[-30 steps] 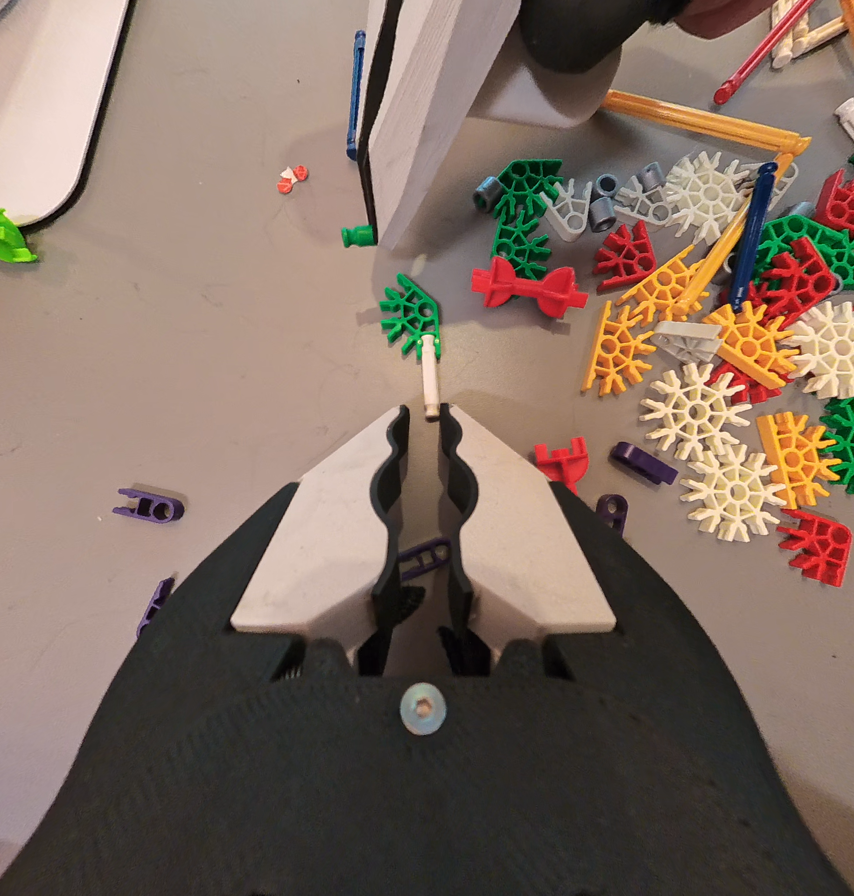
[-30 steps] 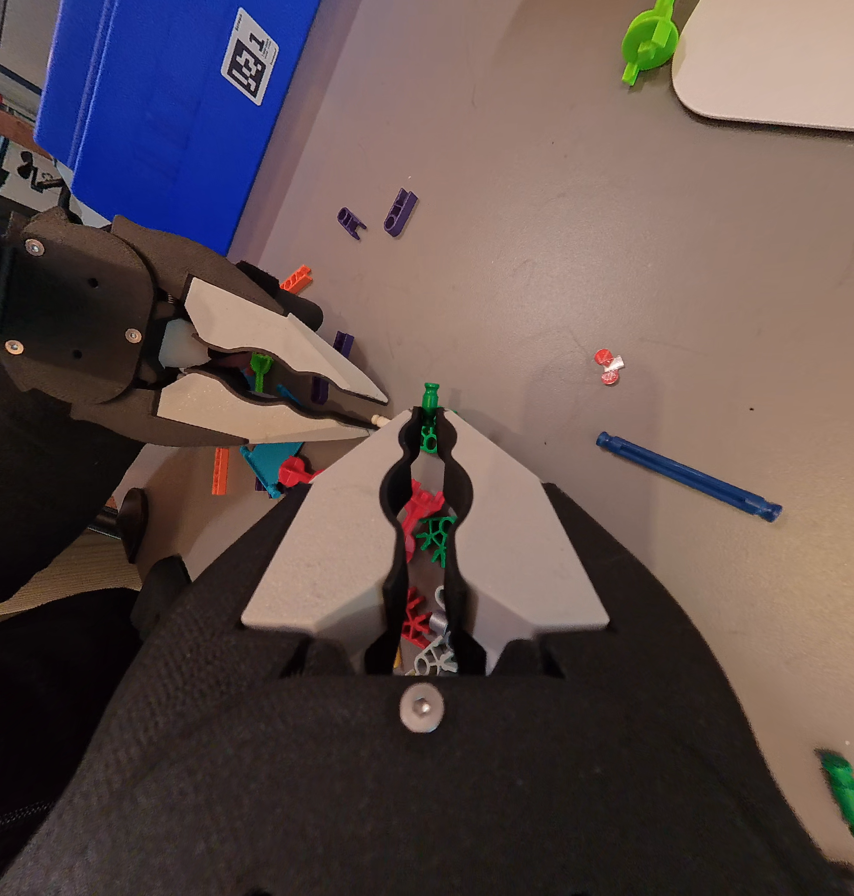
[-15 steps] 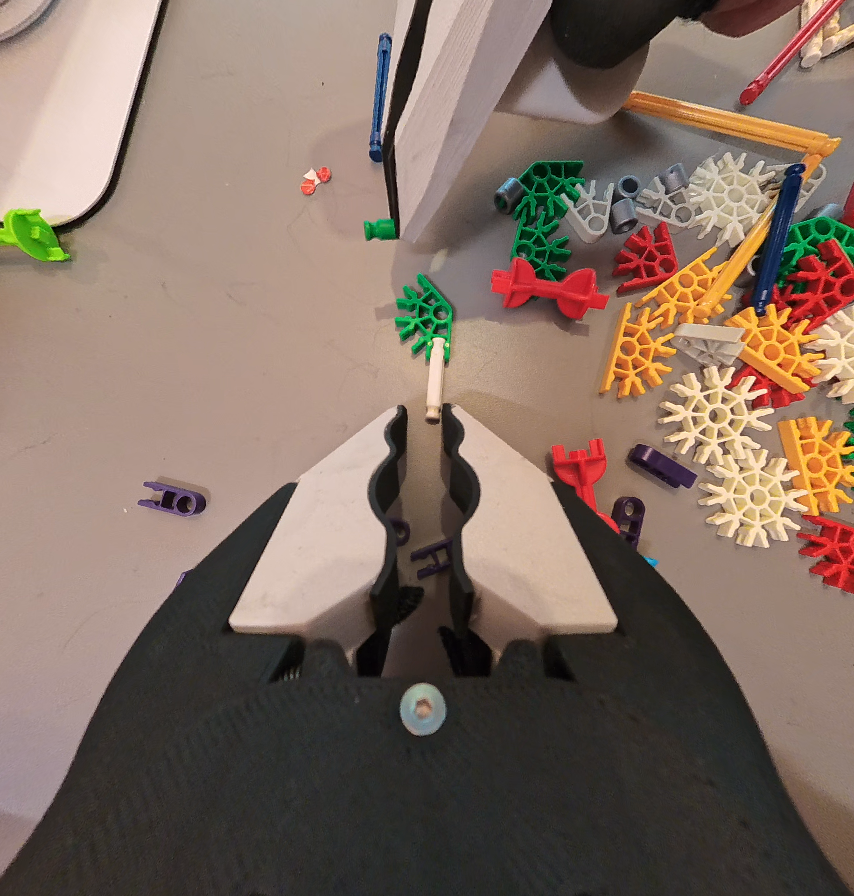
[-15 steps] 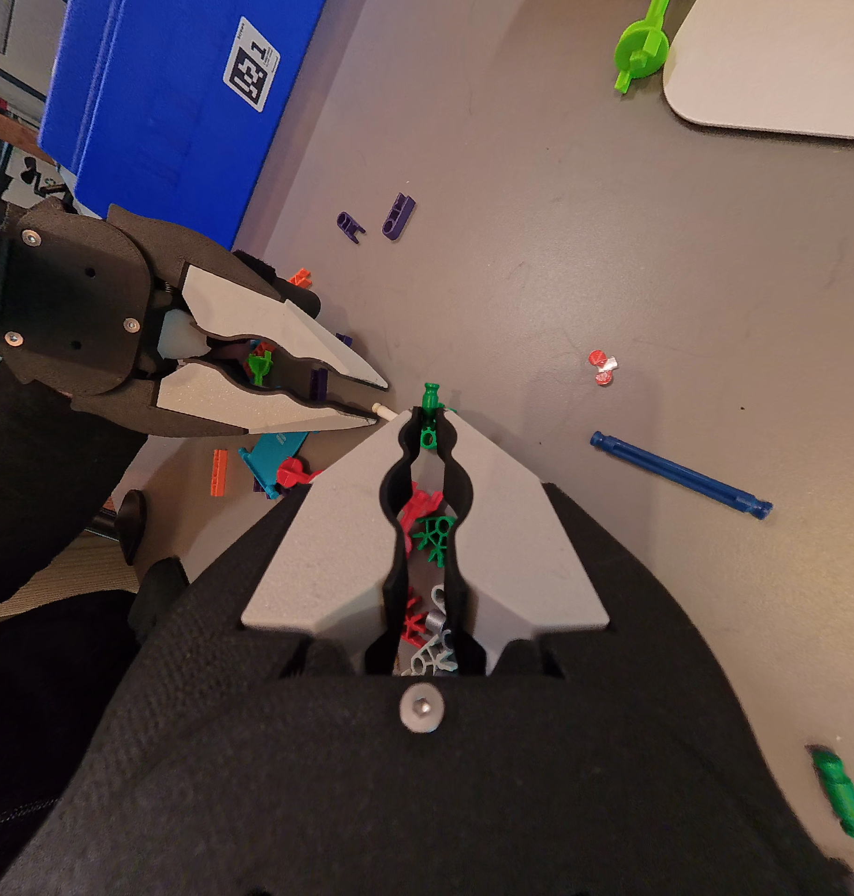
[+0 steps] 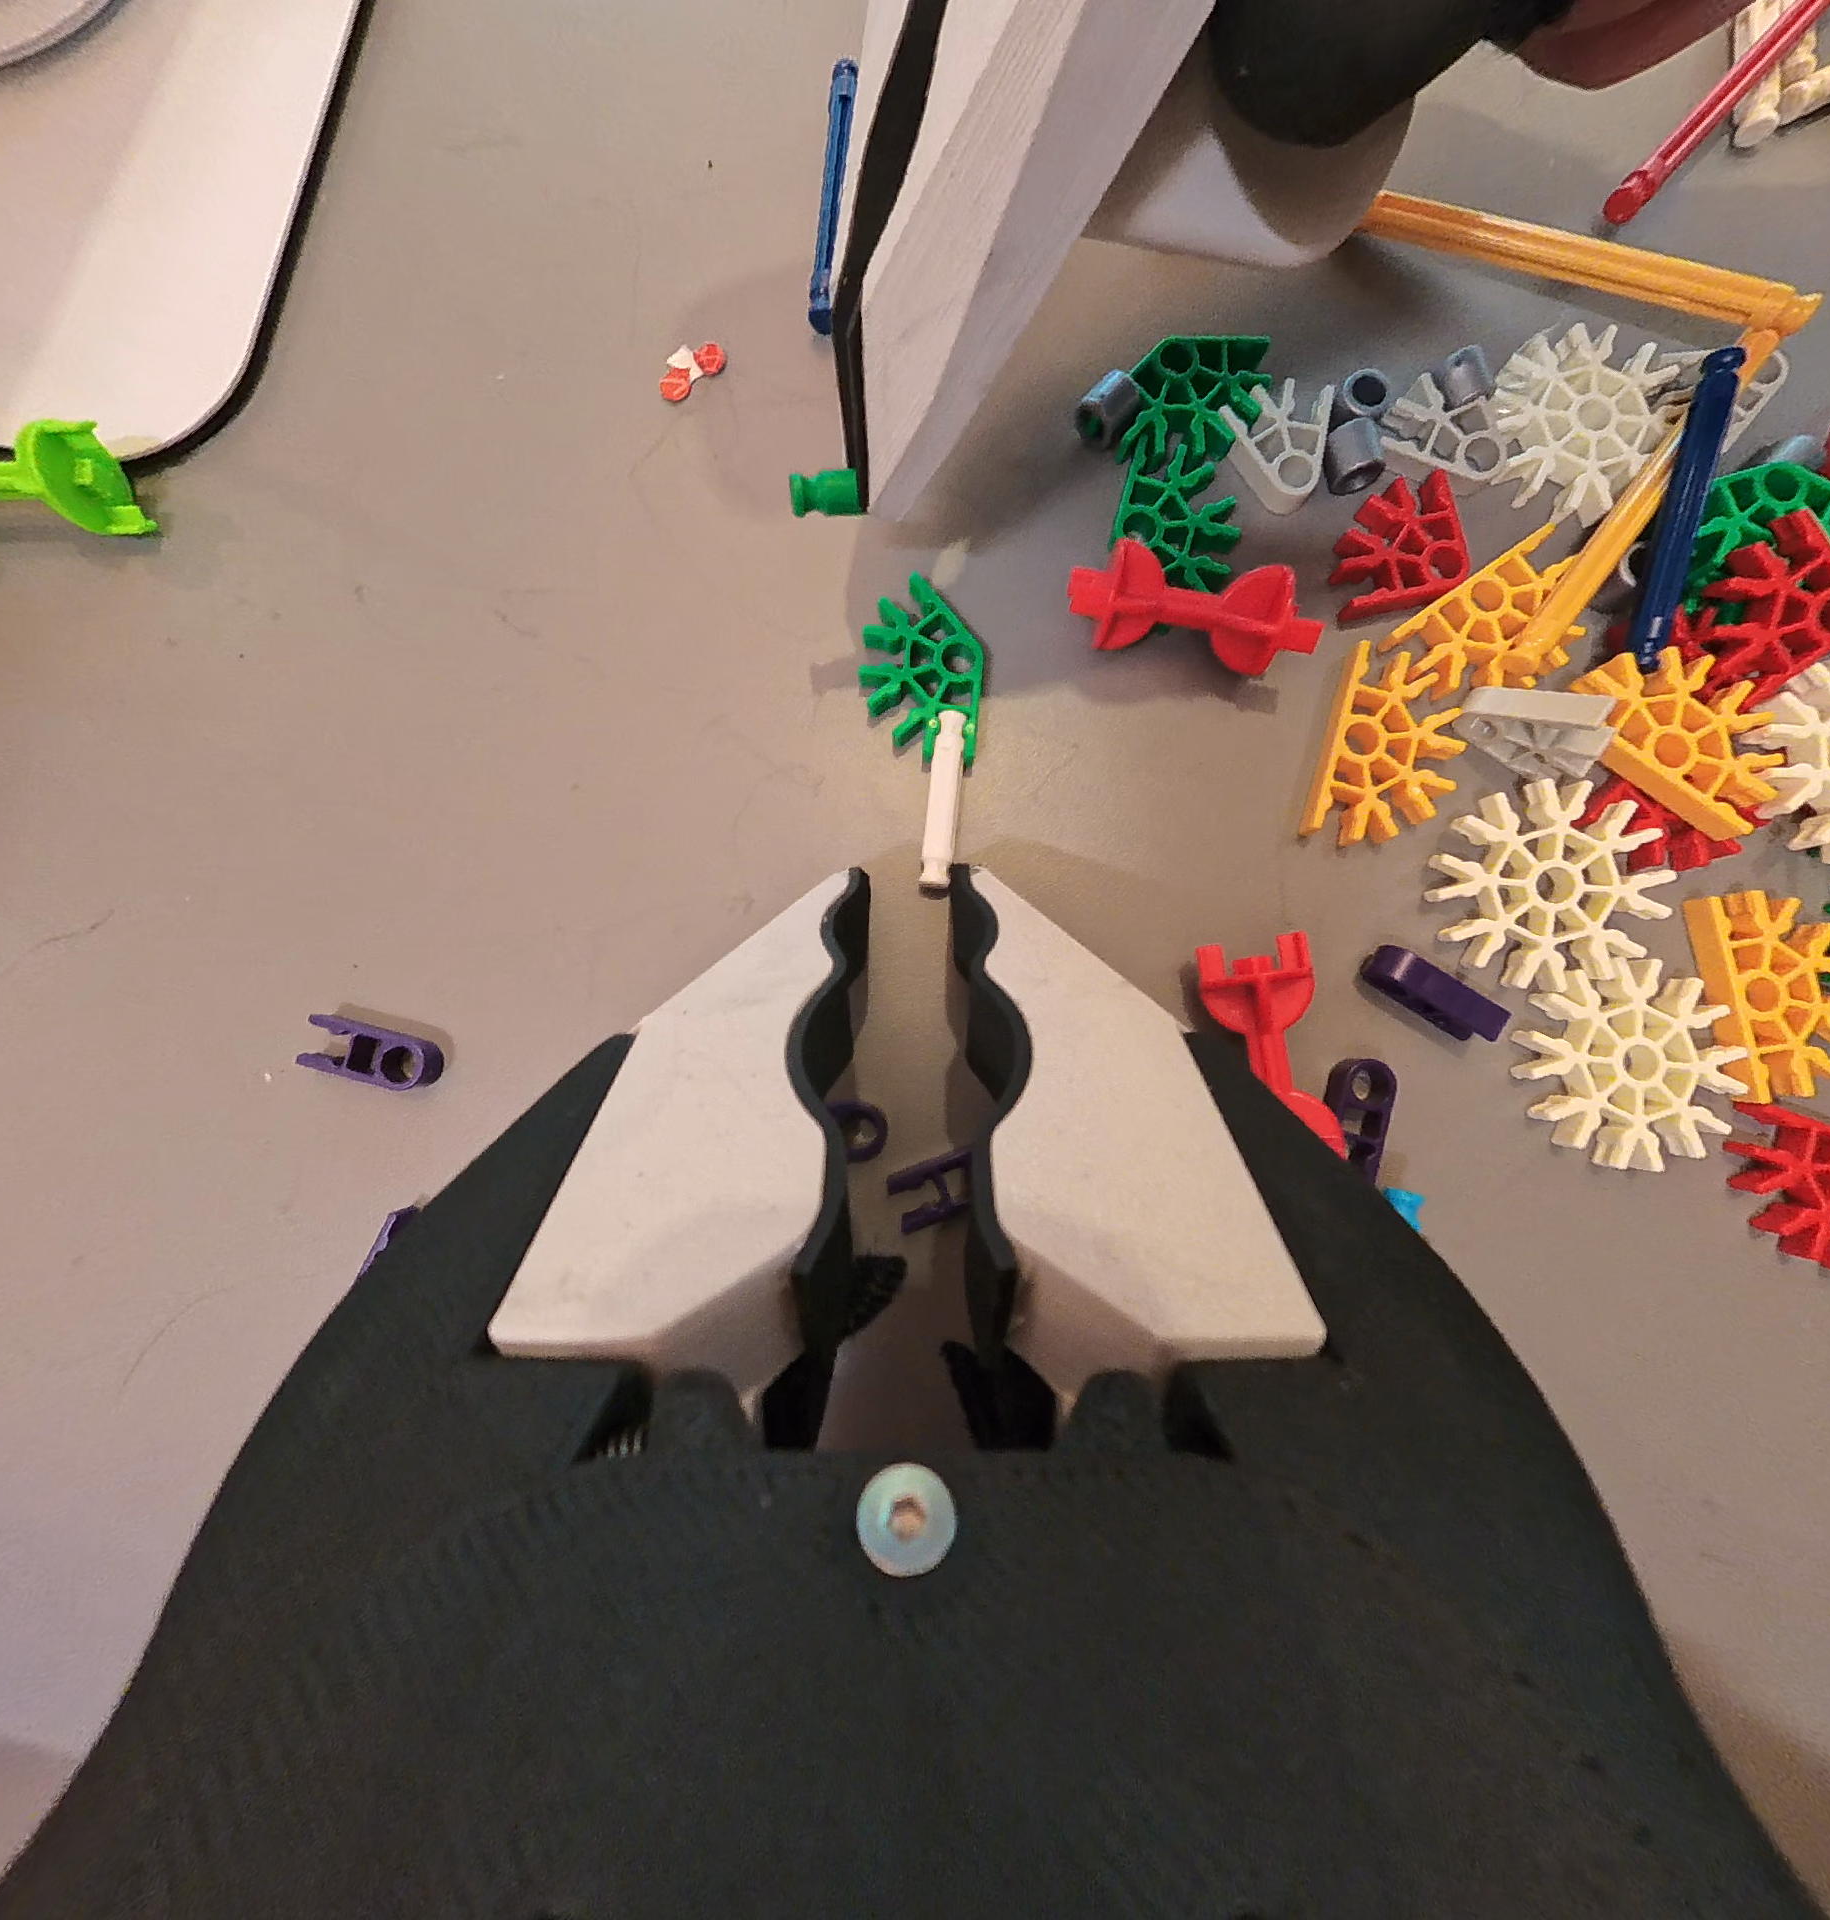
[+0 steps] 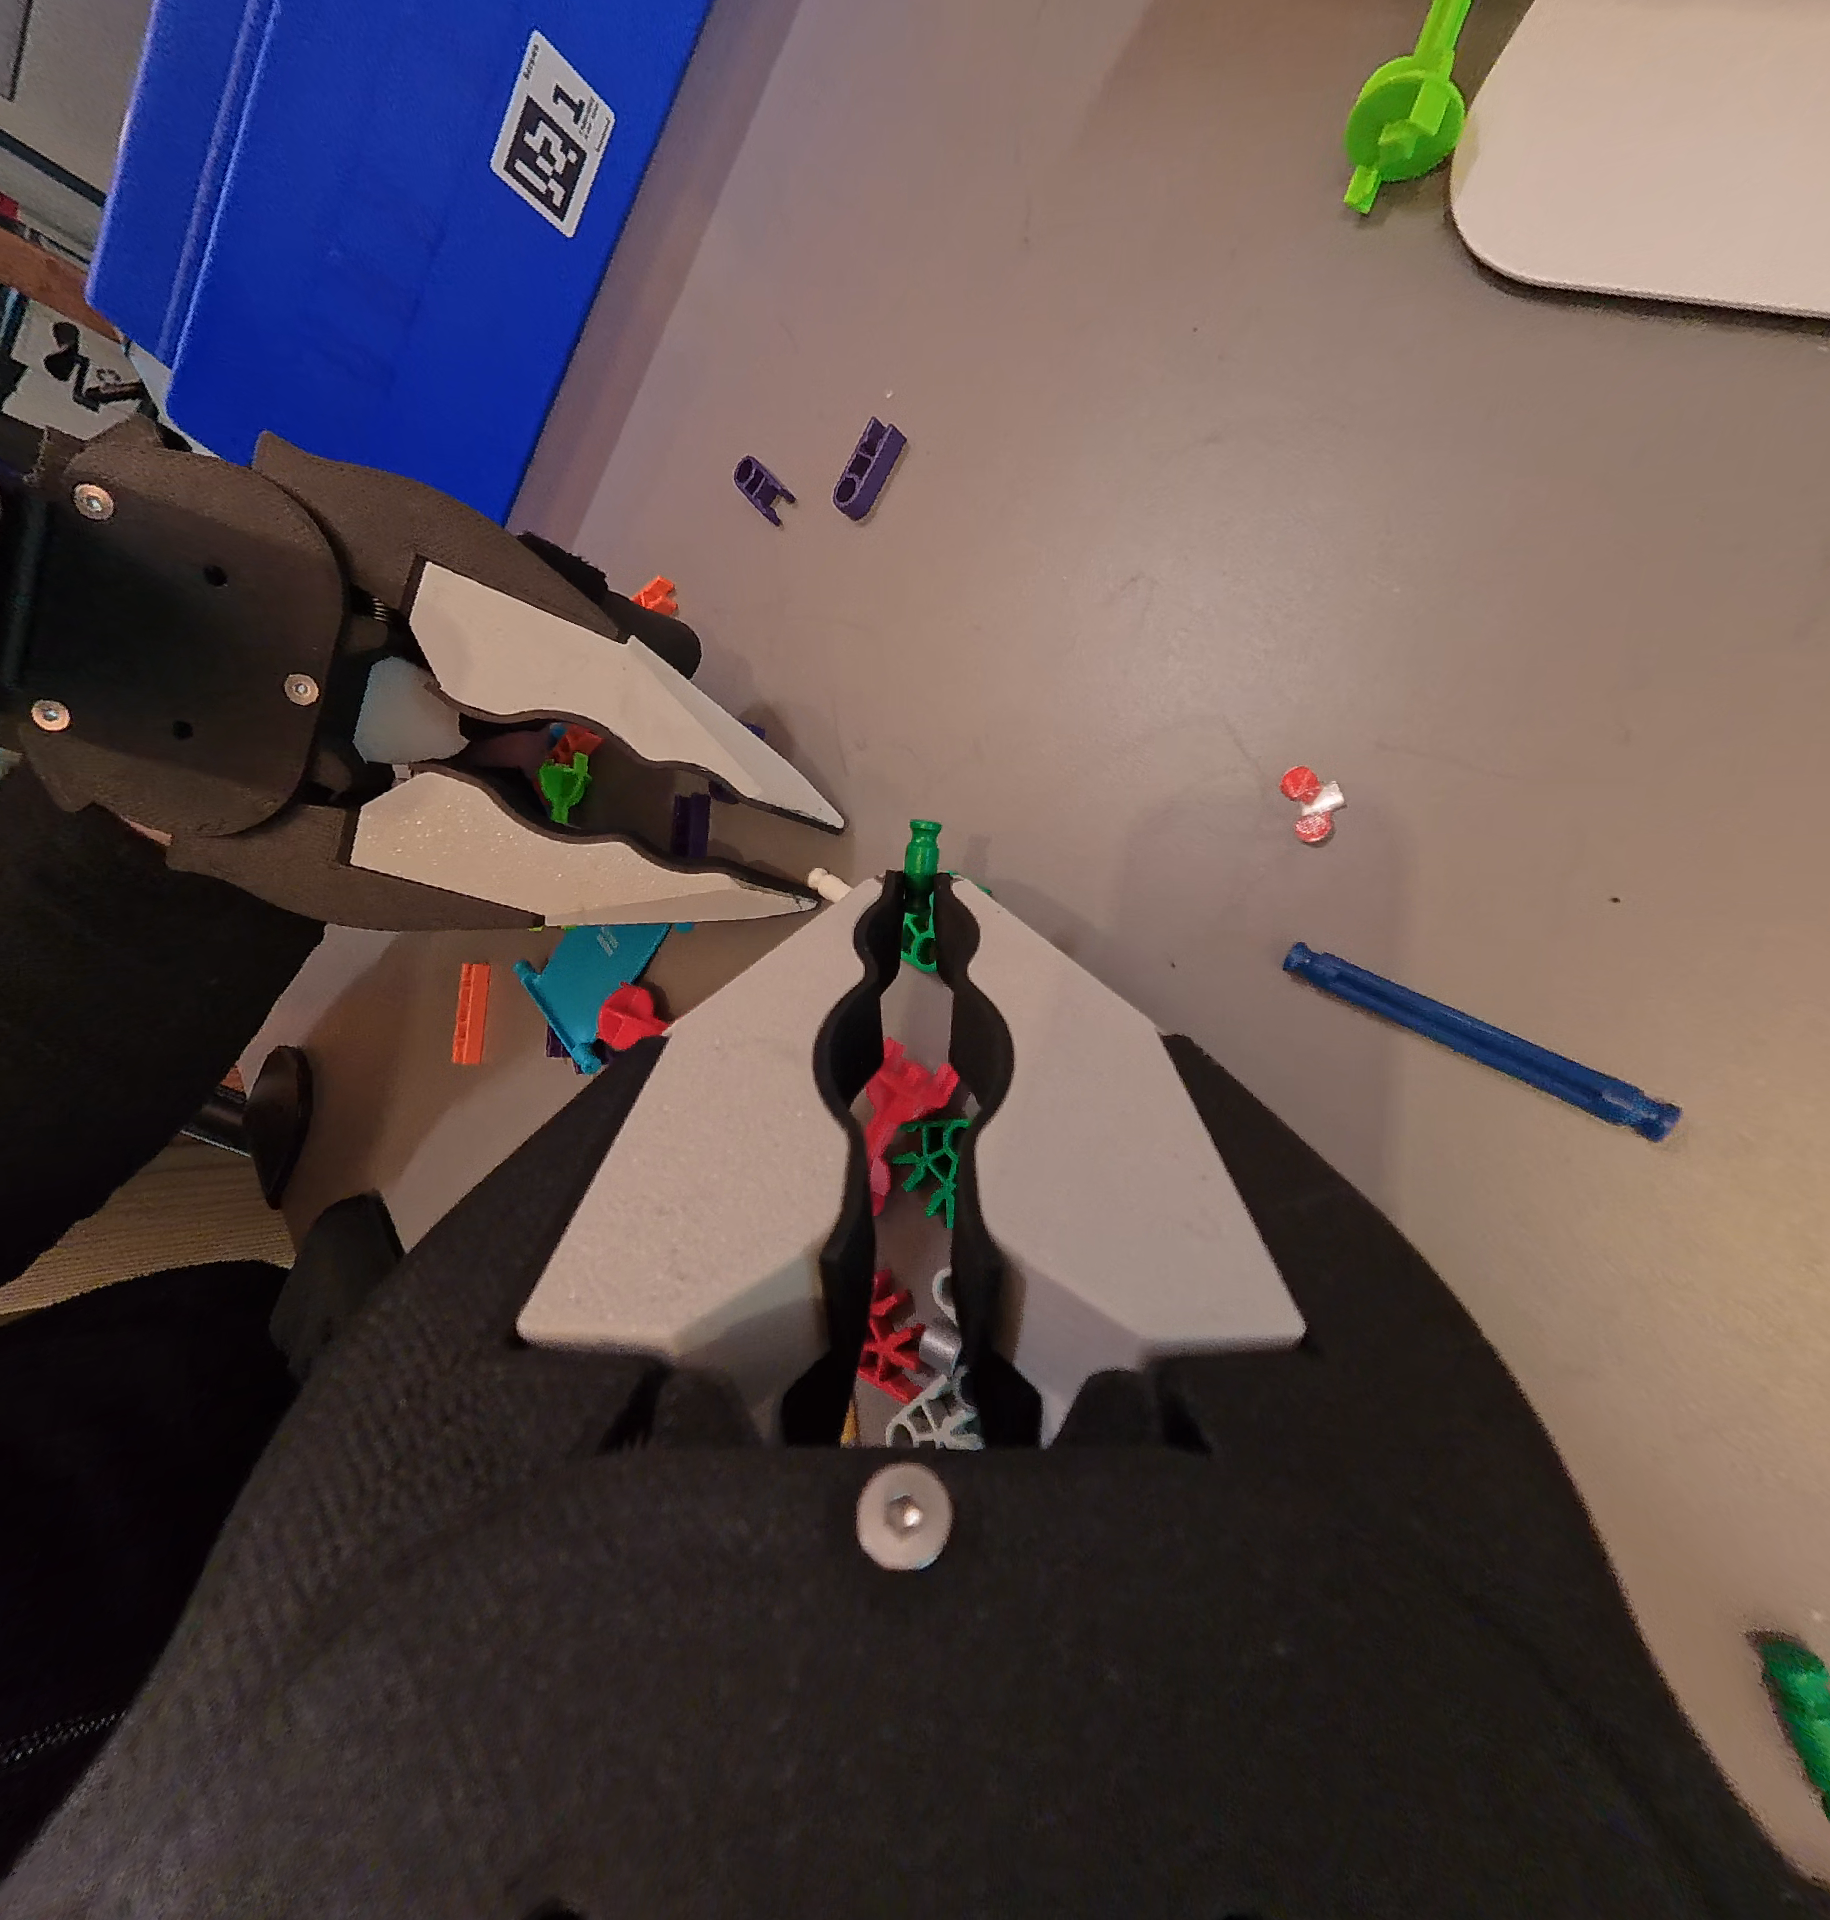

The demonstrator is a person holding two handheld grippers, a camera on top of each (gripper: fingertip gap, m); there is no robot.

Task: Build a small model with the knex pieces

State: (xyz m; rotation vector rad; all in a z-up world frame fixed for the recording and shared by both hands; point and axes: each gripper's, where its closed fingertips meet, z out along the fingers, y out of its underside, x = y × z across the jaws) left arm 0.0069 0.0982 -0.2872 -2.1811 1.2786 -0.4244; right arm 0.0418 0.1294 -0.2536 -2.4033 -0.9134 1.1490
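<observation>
My left gripper (image 5: 911, 888) is open, low over the grey table. The near end of a short white rod (image 5: 940, 800) sits between its tips, against the right finger. The rod's far end is plugged into a green fan-shaped connector (image 5: 926, 670) lying on the table. In the right wrist view the left gripper (image 6: 828, 862) shows with its jaws apart and the white rod (image 6: 826, 881) at its lower tip. My right gripper (image 6: 916, 894) is shut on a short green rod (image 6: 921, 847) that pokes out past its tips. The green rod (image 5: 823, 490) also shows in the left wrist view, just beyond the connector.
A pile of coloured connectors (image 5: 1617, 831) and yellow rods (image 5: 1576, 260) lies to the right. A red bow-shaped piece (image 5: 1191, 613), a blue rod (image 6: 1472, 1039), purple clips (image 5: 371, 1060) and a lime green part (image 5: 59, 488) lie about. A white pad (image 5: 111, 208) and a blue box (image 6: 371, 208) stand farther off. There is about 6 cm between the tips of the two grippers.
My left gripper's jaws have opened wider around the white rod's end, and it has shifted slightly left. The right gripper has held still with the green rod.
</observation>
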